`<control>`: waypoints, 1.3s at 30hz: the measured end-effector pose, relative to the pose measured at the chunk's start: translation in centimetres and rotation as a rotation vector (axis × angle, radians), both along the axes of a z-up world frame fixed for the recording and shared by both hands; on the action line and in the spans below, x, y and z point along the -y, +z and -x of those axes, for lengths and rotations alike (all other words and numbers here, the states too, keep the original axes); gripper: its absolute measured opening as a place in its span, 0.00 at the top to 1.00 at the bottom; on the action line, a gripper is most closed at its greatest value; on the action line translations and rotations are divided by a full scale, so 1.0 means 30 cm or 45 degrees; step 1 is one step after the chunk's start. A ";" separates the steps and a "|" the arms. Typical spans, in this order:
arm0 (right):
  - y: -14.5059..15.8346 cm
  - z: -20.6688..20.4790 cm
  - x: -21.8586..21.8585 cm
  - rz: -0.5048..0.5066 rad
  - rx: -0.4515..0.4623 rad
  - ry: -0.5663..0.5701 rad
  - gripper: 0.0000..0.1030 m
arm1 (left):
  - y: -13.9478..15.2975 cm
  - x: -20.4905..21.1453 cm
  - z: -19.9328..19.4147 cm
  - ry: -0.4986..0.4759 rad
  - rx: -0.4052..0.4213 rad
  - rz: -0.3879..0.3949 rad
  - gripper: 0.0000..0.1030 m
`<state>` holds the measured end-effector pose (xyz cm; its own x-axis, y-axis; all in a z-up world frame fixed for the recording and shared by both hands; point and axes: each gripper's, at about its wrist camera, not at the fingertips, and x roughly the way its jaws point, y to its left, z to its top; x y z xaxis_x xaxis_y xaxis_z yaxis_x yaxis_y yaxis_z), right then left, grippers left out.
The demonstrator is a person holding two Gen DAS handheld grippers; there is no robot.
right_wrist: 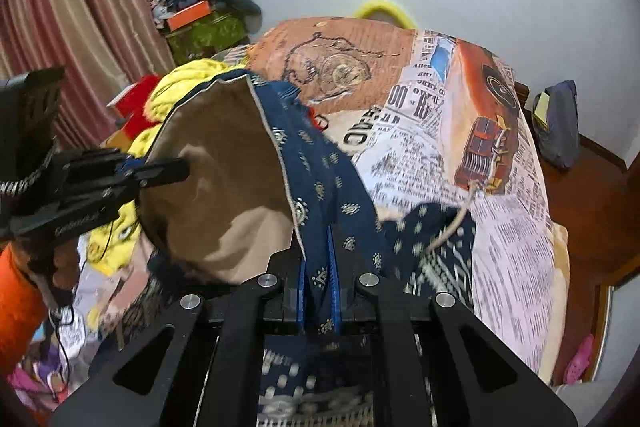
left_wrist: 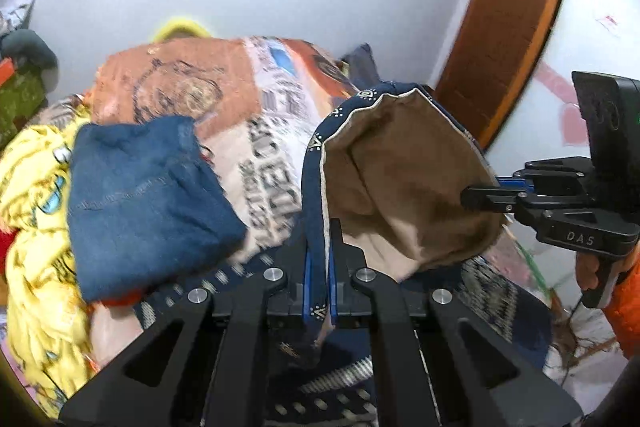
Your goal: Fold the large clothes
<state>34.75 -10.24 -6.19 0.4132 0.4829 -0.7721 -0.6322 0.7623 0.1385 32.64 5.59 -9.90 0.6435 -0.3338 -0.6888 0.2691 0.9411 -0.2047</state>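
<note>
A navy patterned garment with a tan lining (left_wrist: 400, 179) hangs between both grippers above the bed. My left gripper (left_wrist: 318, 267) is shut on its navy edge band. My right gripper (right_wrist: 318, 279) is shut on the navy cloth (right_wrist: 320, 179) too. The right gripper also shows in the left wrist view (left_wrist: 476, 197), pinching the far side of the cloth. The left gripper shows in the right wrist view (right_wrist: 176, 169), at the tan lining (right_wrist: 216, 187). The rest of the garment trails down onto the bed below.
A newspaper-print bedspread (right_wrist: 460, 131) covers the bed. Folded blue jeans (left_wrist: 140, 203) and a yellow printed cloth (left_wrist: 36, 211) lie at its left. A wooden door (left_wrist: 508, 11) stands right. Clutter piles (right_wrist: 200, 15) sit by the curtain (right_wrist: 80, 7).
</note>
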 end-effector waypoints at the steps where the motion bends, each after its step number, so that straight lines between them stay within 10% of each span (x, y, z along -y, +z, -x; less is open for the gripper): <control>1: -0.007 0.012 0.005 0.009 -0.009 0.009 0.92 | -0.006 0.005 0.015 -0.014 -0.012 0.001 0.95; 20: -0.128 0.174 0.147 0.025 -0.157 0.004 0.92 | -0.169 0.111 0.244 -0.158 -0.207 0.002 0.91; 25: -0.049 0.153 0.171 -0.025 -0.090 -0.038 0.91 | -0.041 0.064 0.266 -0.091 -0.083 0.012 0.67; 31: -0.015 0.094 0.163 -0.025 -0.001 -0.101 0.71 | 0.072 -0.047 0.156 0.072 0.010 0.021 0.59; 39: -0.067 -0.016 0.162 -0.024 -0.063 -0.191 0.52 | -0.045 -0.047 -0.156 0.102 -0.063 -0.090 0.52</control>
<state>35.23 -15.11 -8.20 0.4431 0.4330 -0.7850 -0.5035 0.8447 0.1817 37.33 7.00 -11.25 0.6308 -0.2322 -0.7404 0.1833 0.9718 -0.1486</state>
